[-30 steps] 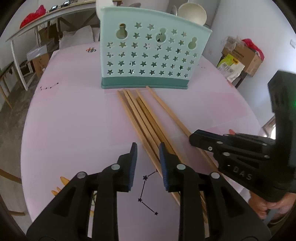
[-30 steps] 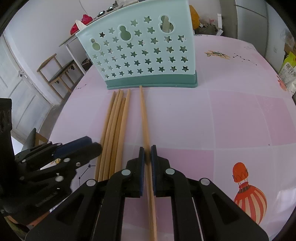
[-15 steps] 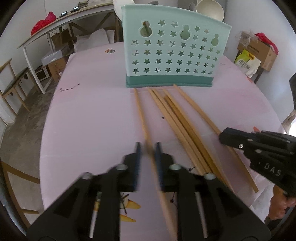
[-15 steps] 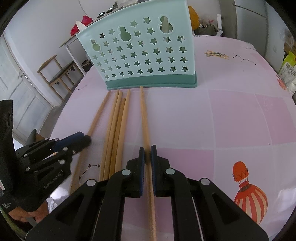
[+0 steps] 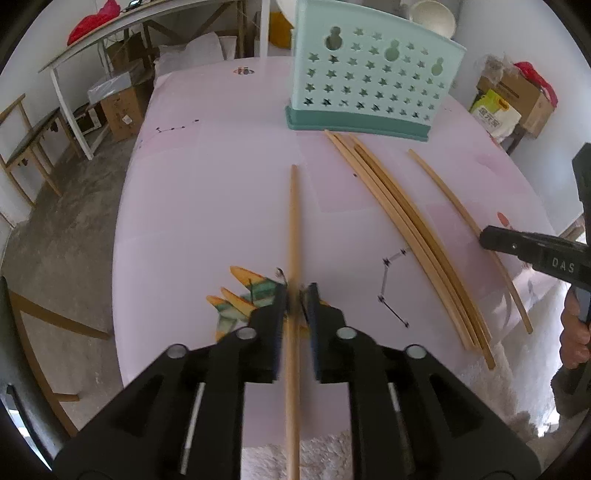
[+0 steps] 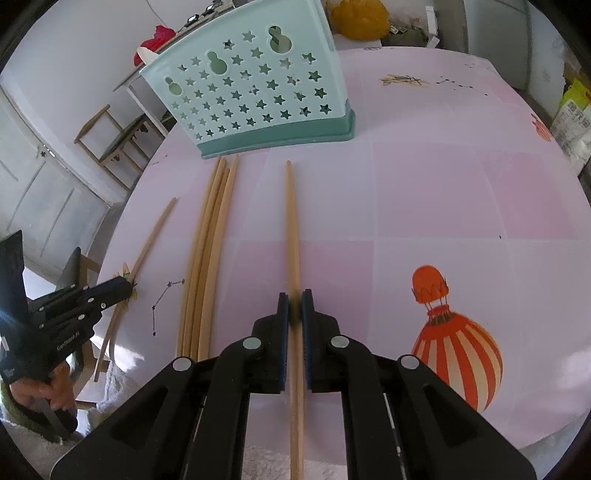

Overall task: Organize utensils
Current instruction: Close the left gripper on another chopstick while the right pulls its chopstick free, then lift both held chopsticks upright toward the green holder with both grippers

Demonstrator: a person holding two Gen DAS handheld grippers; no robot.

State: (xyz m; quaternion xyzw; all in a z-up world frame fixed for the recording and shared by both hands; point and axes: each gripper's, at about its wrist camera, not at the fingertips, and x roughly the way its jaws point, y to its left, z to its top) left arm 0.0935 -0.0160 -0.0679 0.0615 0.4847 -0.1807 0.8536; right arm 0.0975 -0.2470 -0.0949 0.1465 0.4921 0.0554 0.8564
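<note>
A mint basket (image 5: 373,85) with star holes stands at the far side of the pink table. My left gripper (image 5: 297,291) has one wooden chopstick (image 5: 293,221) between its fingers; its jaws are opening and a gap shows beside the stick. A bundle of several chopsticks (image 5: 406,221) lies to its right, pointing at the basket. My right gripper (image 6: 294,299) is shut on another chopstick (image 6: 291,221), whose far tip stops short of the basket (image 6: 251,99). In the right wrist view the left gripper (image 6: 125,286) and its stick (image 6: 155,236) sit near the table's left edge.
The pink tablecloth (image 6: 424,206) carries a hot-air balloon print (image 6: 454,332) and a bird print (image 5: 247,295). A hand (image 5: 576,343) holds the right gripper's handle. Beyond the table stand cardboard boxes (image 5: 517,99), a wooden chair (image 6: 110,140) and a white bowl (image 5: 432,16).
My left gripper closed around one chopstick and carried it left, away from the bundle. My right gripper drew its chopstick back from the basket's base.
</note>
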